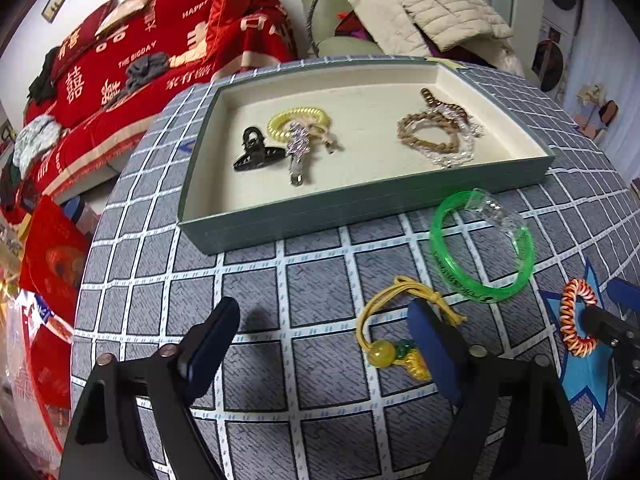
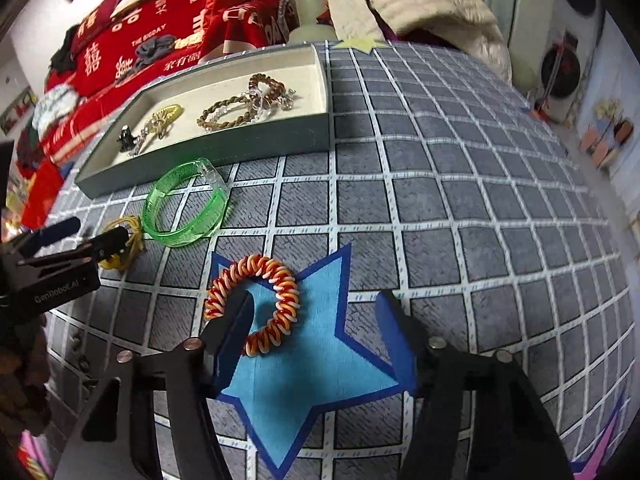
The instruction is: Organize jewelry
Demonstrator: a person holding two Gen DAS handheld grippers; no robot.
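An orange, red and white coil hair tie (image 2: 280, 280) lies on a blue star patch. My right gripper (image 2: 314, 308) stands open over it, its left finger (image 2: 234, 320) inside the ring and part of the coil between the fingers. My left gripper (image 1: 324, 320) is open low over the tablecloth. Its right finger (image 1: 428, 332) covers part of a yellow cord with a bead (image 1: 380, 354). A green bangle (image 1: 486, 296) with a clear piece on it lies in front of the grey tray (image 1: 360, 208). The tray holds a black claw clip (image 1: 256, 156), a yellow coil tie (image 1: 298, 118) and brown braided bracelets (image 1: 428, 132).
The table wears a grey grid cloth (image 2: 440, 200); its edge drops off at the left (image 1: 86, 280). Behind it are a bed with a red blanket (image 1: 160, 40) and a chair piled with a beige jacket (image 1: 432, 12). The right gripper (image 1: 612, 312) shows at the left wrist view's right edge.
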